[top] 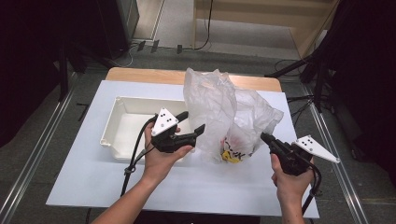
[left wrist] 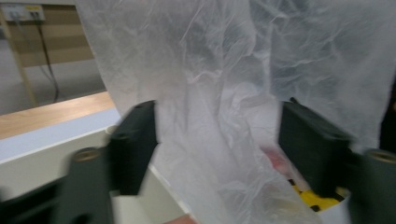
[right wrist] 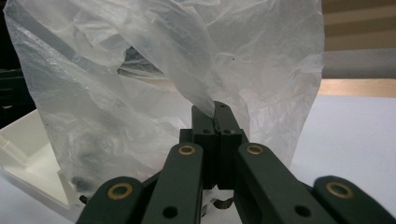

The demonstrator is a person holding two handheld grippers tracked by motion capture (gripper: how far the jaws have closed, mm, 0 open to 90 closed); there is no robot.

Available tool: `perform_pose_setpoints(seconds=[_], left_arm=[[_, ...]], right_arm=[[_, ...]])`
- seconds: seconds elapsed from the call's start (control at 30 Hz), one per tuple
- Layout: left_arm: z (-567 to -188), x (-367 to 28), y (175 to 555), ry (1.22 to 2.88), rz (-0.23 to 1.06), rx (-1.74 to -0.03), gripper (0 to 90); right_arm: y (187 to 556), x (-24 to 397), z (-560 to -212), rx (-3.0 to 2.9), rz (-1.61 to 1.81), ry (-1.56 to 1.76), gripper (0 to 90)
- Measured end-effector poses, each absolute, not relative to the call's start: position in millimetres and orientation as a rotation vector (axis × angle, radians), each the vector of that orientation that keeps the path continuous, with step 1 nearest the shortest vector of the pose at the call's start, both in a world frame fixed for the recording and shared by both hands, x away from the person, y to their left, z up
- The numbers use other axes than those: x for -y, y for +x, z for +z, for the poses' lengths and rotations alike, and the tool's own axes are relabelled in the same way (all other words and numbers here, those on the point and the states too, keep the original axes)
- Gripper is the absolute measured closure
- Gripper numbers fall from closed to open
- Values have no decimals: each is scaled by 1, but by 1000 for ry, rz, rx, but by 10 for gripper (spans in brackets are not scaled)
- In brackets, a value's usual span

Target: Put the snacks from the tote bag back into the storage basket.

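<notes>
The plastic bag (top: 224, 112) stands crumpled near the middle of the white surface (top: 93, 182), just right of the white tray (top: 121, 126), with something yellow (top: 231, 156) showing through its lower part. It looks thin, light and limp: the film will likely crease, slide and collapse rather than hold shape, and it could tear if pulled hard against whatever weighs down its bottom. The safest hold is probably on a gathered fold or the upper edge, one grip on each side, so the mouth can be spread.

The right tool (right wrist: 215, 122) has its jaws pressed together on a fold of the film at the bag's right side. The left tool (left wrist: 217, 149) stands about half spread at the bag's left side, a sheet of film hanging between its jaws; I cannot tell that the pads press on it.

The high view gives the layout: both hands, the tray, the bag's full outline. The right gripper view shows the pinch itself, the film caught in the seam of the closed jaws. The left gripper view shows the film draped between the jaws, and the yellow item low behind them.
</notes>
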State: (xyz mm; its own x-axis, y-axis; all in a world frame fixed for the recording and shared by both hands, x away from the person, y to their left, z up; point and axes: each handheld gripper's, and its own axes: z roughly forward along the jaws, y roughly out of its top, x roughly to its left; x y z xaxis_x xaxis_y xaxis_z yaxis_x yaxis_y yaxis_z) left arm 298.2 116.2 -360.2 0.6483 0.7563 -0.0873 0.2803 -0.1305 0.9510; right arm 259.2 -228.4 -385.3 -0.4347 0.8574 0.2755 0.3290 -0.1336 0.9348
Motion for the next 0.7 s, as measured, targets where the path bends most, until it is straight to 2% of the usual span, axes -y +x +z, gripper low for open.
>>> perform_pose_setpoints(seconds=[0.07, 0.2, 0.53, 0.7], left_arm=[[-363, -117, 300, 1722, 457, -847, 684], [-370, -120, 303, 1764, 397, -856, 900], [-406, -120, 298, 1895, 298, -883, 900], [-419, -124, 289, 1895, 259, -909, 900]], right_arm=[[259, 229, -385, -1694, 1596, 1320, 900], [257, 227, -386, -1686, 1587, 1324, 900], [265, 225, -393, -1687, 1539, 1369, 900], [278, 227, -414, -1715, 1393, 1516, 900]])
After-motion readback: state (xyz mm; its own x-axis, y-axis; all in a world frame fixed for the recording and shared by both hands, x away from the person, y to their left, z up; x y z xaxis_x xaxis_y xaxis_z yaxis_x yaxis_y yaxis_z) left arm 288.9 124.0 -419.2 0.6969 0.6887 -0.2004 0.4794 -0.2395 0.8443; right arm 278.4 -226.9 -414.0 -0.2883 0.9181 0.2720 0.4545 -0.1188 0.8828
